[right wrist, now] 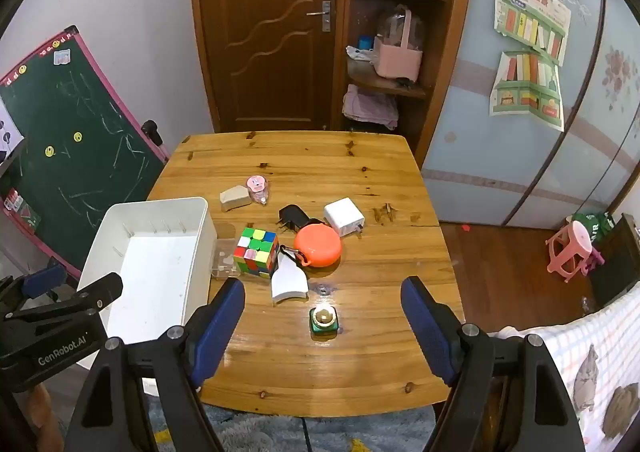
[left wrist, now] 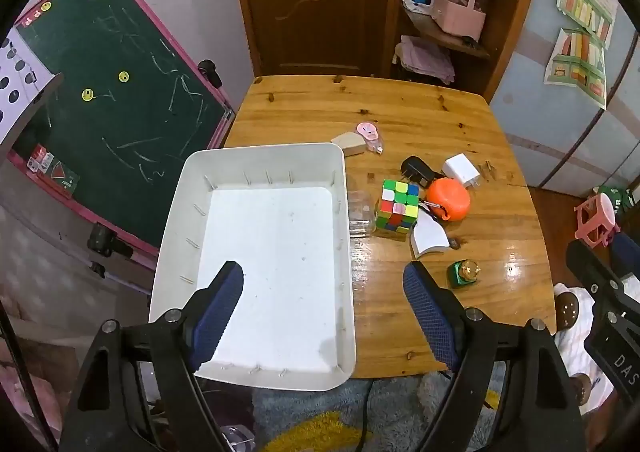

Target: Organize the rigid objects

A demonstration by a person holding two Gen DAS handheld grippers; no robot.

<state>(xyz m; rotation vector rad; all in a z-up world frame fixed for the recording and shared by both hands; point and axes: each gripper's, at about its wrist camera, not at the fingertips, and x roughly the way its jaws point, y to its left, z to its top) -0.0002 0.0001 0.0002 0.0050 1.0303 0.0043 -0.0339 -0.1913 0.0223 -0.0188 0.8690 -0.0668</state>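
Note:
A white bin (left wrist: 256, 160) (right wrist: 160, 208) stands empty on the left of the wooden table (left wrist: 400, 120) (right wrist: 320, 172). To its right lie a Rubik's cube (left wrist: 398, 208) (right wrist: 257, 252), an orange round case (left wrist: 448, 198) (right wrist: 318, 245), a white curved piece (left wrist: 428, 238) (right wrist: 289, 281), a black charger (left wrist: 416, 170) (right wrist: 294, 217), a white charger (left wrist: 461, 169) (right wrist: 344, 216), a small green bottle (left wrist: 464, 273) (right wrist: 323, 319), a clear box (left wrist: 360, 212) (right wrist: 226, 262), a beige block (left wrist: 349, 142) (right wrist: 235, 197) and a pink tape (left wrist: 370, 132) (right wrist: 258, 186). My left gripper (left wrist: 323, 276) is open above the bin's near right side. My right gripper (right wrist: 323, 292) is open above the green bottle.
A green chalkboard (left wrist: 120, 108) (right wrist: 80, 156) leans left of the table. A brown door (right wrist: 268, 32) and shelves (right wrist: 396, 84) stand behind it. A pink stool (right wrist: 572, 248) sits on the floor at right. A checked cloth (right wrist: 592, 372) lies by the near right corner.

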